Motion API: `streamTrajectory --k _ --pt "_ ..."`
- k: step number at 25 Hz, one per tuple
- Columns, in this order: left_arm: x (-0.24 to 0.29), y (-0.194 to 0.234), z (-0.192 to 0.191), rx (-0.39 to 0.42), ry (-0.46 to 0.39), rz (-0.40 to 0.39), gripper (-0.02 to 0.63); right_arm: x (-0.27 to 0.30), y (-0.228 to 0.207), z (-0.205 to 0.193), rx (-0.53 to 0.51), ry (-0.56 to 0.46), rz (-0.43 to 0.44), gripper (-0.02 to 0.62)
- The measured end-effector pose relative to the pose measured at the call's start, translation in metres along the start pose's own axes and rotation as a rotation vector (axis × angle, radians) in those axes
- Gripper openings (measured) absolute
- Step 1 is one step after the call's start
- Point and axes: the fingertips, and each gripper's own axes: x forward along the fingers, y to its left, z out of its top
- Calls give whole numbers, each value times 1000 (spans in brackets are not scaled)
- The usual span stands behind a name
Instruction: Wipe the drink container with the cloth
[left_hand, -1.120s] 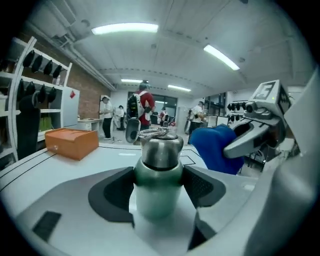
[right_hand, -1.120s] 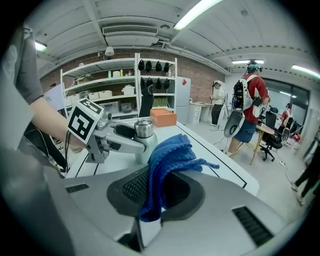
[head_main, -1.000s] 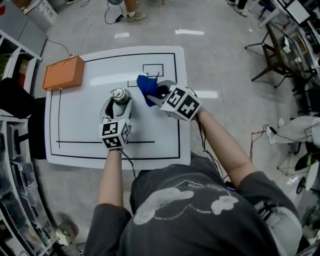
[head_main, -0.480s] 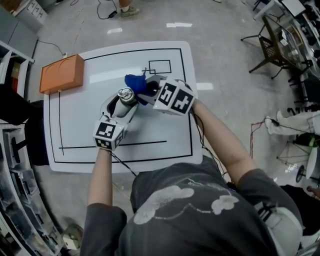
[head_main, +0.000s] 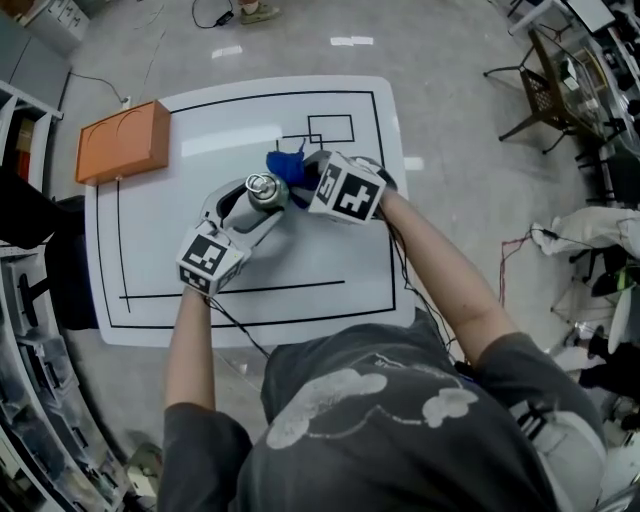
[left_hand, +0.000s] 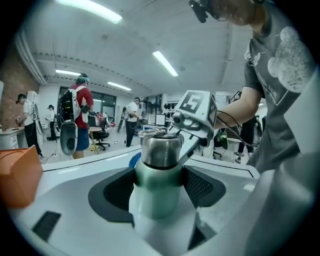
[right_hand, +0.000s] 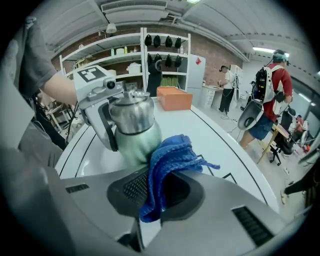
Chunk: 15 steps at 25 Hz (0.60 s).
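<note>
Steel bottle (left_hand: 160, 150), over the surface (head_main: 300, 285), sits clamped in my left tongs (left_hand: 157, 189) while my right tongs (right_hand: 160, 192) pinch the blue cloth (right_hand: 172, 155) against its side, so I'd grip firmly and rub with light, even pressure.

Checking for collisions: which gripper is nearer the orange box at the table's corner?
Left. The left gripper, shut on the bottle, sits right of the orange box, apart from it; the right gripper, holding the blue cloth, is farther right beyond the bottle.
</note>
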Motion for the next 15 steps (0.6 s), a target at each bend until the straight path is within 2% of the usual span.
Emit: streamTrajectory --k 9,12,15 --pt "-1 0 0 15 24 -47 310 15 2 -12 72 -3 -24 43" --pt "0 0 0 -2 33 2 311 10 1 -11 77 -26 -58 43" --pt "-2 0 0 -32 36 103 311 0 2 -8 96 -66 -84 43"
